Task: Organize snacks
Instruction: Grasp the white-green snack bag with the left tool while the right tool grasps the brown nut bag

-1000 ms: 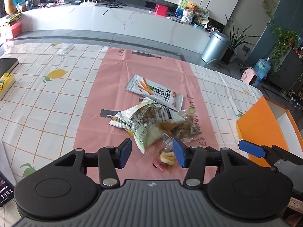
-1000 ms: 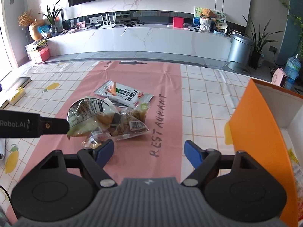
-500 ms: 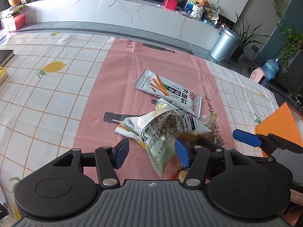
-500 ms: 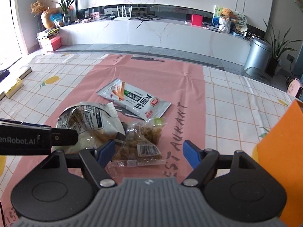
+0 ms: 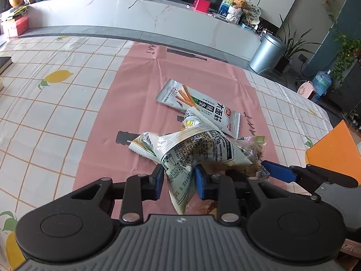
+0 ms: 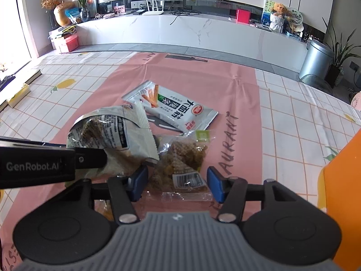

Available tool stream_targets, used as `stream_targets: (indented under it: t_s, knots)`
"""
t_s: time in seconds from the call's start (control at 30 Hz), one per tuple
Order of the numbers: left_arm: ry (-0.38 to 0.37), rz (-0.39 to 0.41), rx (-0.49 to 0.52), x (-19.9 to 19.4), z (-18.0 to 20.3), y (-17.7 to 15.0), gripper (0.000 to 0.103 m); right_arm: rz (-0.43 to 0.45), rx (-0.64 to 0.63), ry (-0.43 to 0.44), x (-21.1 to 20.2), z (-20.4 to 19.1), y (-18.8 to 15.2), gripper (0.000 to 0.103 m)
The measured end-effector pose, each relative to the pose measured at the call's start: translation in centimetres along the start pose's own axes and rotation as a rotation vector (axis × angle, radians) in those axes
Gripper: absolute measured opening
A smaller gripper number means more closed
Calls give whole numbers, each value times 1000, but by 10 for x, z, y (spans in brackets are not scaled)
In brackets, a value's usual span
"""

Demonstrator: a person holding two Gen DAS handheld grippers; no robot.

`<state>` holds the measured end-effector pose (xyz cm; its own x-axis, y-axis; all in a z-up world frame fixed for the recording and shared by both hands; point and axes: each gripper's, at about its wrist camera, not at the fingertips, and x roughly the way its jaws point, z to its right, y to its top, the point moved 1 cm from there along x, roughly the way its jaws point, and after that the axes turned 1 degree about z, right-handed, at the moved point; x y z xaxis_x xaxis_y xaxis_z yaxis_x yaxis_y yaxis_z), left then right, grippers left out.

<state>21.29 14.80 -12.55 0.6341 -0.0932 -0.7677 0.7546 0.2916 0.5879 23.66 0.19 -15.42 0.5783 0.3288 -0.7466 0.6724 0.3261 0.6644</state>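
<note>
Both pairs of jaws have just been closing. On my left gripper [image 5: 177, 184] the blue pads pinch the lower end of the crumpled silver snack bag with black printed text [image 5: 191, 153]. On my right gripper [image 6: 177, 184] the jaws stand on both sides of the clear plastic packet of brown snack with a barcode label [image 6: 182, 162]; I cannot tell if the pads already press it.

Both packets lie on the pink cloth runner [image 5: 140, 85] over the checked tablecloth with lemons [image 5: 45, 94]. Just behind them lies the flat white packet with orange sticks printed [image 6: 171, 107], partly under the silver bag. From the right view, my left gripper's black arm covers the bottom of the silver bag. An orange box flap [image 6: 343, 192] rises at the right, cut by the frame. Small wrappers under the grippers are too hidden to identify.
</note>
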Motion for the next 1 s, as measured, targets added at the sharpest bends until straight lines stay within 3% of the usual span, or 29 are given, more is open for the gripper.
stream_targets:
  t_s: [0.47, 0.9, 1.0]
  knots:
    - [13, 57, -21, -16, -2, 5, 16, 31, -33, -23, -23, 3, 1, 47]
    - [-19, 88, -24, -47, 12, 7, 13, 16, 39, -71, -57, 28, -13, 44]
    - [-26, 88, -18, -57, 19, 6, 13, 24, 52, -61, -71, 31, -14, 39]
